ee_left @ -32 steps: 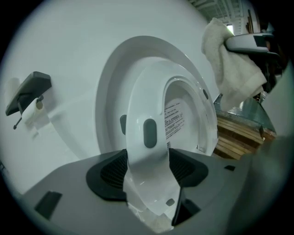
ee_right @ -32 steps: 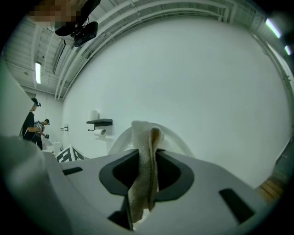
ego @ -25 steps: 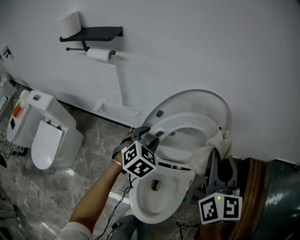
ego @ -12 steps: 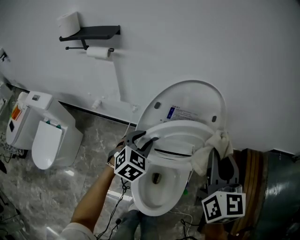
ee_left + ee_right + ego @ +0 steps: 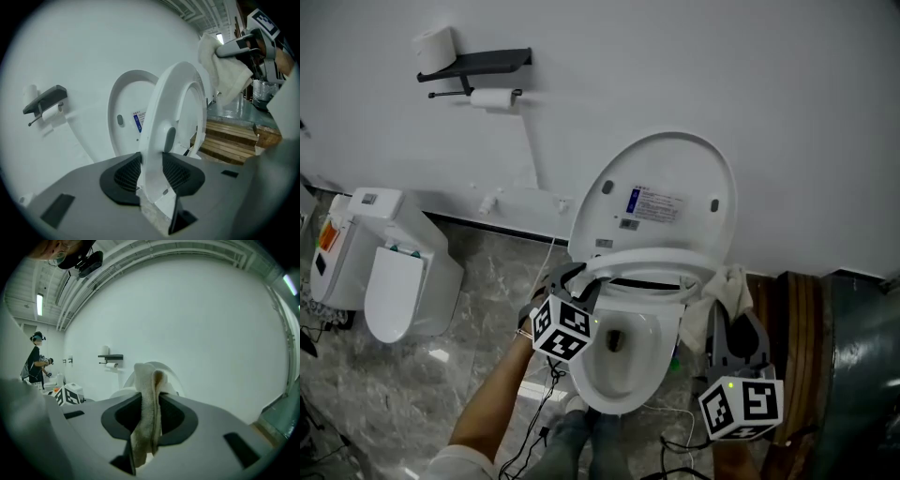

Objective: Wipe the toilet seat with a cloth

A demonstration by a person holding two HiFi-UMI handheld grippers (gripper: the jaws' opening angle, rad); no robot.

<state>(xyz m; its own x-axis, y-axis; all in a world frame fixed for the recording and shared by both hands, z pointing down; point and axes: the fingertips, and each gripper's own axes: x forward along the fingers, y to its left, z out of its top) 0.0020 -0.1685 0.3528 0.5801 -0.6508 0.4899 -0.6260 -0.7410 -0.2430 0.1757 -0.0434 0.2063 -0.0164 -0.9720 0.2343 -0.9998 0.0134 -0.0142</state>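
The white toilet seat (image 5: 643, 266) is tilted partway up in front of the raised lid (image 5: 661, 202), above the bowl (image 5: 619, 366). My left gripper (image 5: 572, 279) is shut on the seat's left rim. Its jaws have just been closing with the rim between them. In the left gripper view both pads press on the seat (image 5: 174, 112). My right gripper (image 5: 727, 317) is at the seat's right side, shut on a cream cloth (image 5: 722, 289). In the right gripper view the folded cloth (image 5: 148, 394) hangs between the pads. The cloth (image 5: 220, 70) also shows beyond the seat.
A black shelf (image 5: 473, 62) with paper rolls hangs on the wall at upper left. A white bin (image 5: 394, 277) stands on the marble floor at left. Wooden planks (image 5: 795, 319) lie to the right of the toilet. Cables (image 5: 534, 427) trail below the bowl. A person (image 5: 37, 359) stands far off.
The seat has parted from the lid, whose label now shows in full. My left gripper has moved with the rim. The right gripper and cloth have shifted along the seat's right side.
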